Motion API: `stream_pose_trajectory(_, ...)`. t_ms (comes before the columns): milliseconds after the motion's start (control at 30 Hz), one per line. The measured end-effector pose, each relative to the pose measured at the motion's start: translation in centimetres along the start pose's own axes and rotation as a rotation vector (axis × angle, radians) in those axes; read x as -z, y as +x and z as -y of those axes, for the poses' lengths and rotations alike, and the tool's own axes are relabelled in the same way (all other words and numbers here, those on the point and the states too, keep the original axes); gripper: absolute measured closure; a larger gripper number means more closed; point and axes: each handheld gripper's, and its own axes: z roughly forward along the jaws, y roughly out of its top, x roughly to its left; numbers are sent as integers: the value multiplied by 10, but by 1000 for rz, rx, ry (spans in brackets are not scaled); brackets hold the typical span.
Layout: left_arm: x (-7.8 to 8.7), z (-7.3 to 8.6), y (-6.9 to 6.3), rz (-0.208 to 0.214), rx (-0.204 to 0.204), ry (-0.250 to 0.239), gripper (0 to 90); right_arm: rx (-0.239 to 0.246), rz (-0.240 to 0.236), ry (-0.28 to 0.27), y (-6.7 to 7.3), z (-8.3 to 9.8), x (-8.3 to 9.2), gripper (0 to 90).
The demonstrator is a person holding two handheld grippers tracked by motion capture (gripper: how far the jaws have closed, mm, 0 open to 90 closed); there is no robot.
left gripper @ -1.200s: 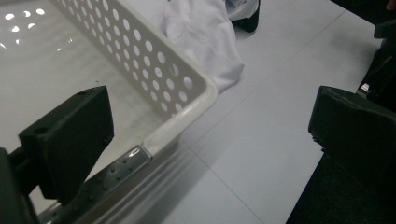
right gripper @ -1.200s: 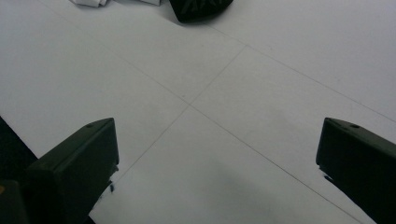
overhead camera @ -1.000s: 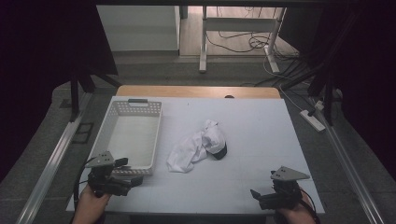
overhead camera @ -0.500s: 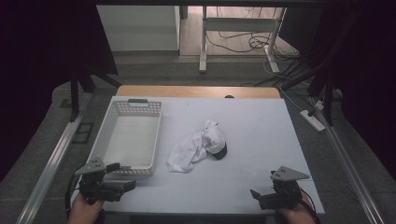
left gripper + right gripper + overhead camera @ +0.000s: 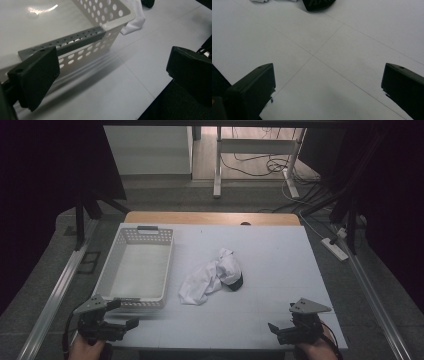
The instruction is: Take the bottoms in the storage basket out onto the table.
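Both grippers sit lower frame, fingers wide, holding nothing. Left gripper (image 5: pixel 131 323) is right by the basket (image 5: pixel 116 265), so it might bump it. Right gripper (image 5: pixel 274 329) is well clear.

Your table (image 5: pixel 280 260) is plain white, crossed by faint thin grey lines, with a bare tan wooden strip (image 5: pixel 210 218) along its far edge. Left of the cloth, the basket (image 5: pixel 131 292) is white too, its walls patterned with rows of round holes, and it carries a dark grey handle bar (image 5: pixel 147 227) on its far rim; the near handle (image 5: pixel 72 42) is grey and perforated as well. The crumpled cloth (image 5: pixel 210 277) is white, and the small object (image 5: pixel 237 283) touching its right side is black. Both your grippers, left (image 5: pixel 125 324) and right (image 5: pixel 274 329), are black with pale grey plates on top. Around the table, the floor (image 5: pixel 165 195) is dull grey.
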Motion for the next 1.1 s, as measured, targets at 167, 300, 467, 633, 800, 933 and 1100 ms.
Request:
stream_pose_trajectory(167,1,4,0,-14,0,10,2,0,1,1,0,0,0,0)
stream_pose_trajectory(300,3,7,-1,-26,-1,15,2,0,1,-1,0,0,0,0)
stream_pose_trajectory(467,4,10,-1,-46,-6,30,2,1,3,1,0,0,0,0)
stream_pose_trajectory(633,4,11,-3,-60,-17,43,2,2,5,3,0,0,0,0)
stream_pose_trajectory(800,5,12,-5,-76,-20,57,2,3,6,2,0,0,0,0)
stream_pose_trajectory(933,5,13,-6,-87,-21,77,2,3,6,2,1,0,0,0)
stream_pose_trajectory(1100,5,14,-8,-98,-23,97,2,4,8,4,1,0,0,0)
